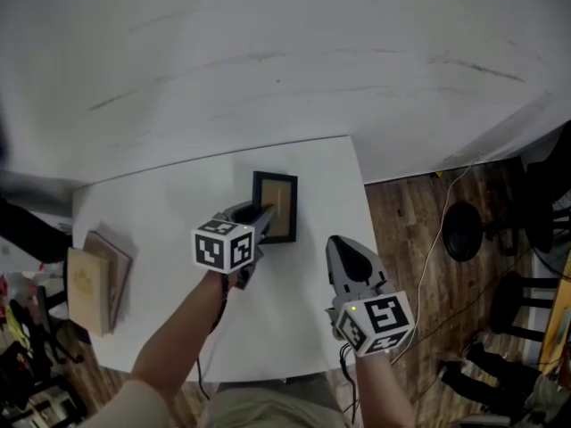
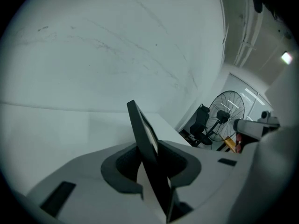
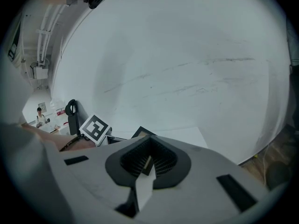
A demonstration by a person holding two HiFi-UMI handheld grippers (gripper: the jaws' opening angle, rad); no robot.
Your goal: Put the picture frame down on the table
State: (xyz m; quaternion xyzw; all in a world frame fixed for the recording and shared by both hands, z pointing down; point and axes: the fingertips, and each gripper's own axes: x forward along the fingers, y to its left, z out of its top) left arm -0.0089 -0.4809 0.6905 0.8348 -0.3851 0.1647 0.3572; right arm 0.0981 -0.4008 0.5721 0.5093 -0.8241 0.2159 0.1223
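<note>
The left claw (image 1: pixel 261 218) is clamped on the picture frame's (image 1: pixel 280 201) edge above the white counter (image 1: pixel 169 203). The right claw (image 1: pixel 344 252) is closed on nothing.

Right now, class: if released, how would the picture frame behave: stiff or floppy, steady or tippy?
Probably stiff: the picture frame looks straight with the left gripper pinching one edge. Thin and held edge-up, it would likely tip over.
</note>
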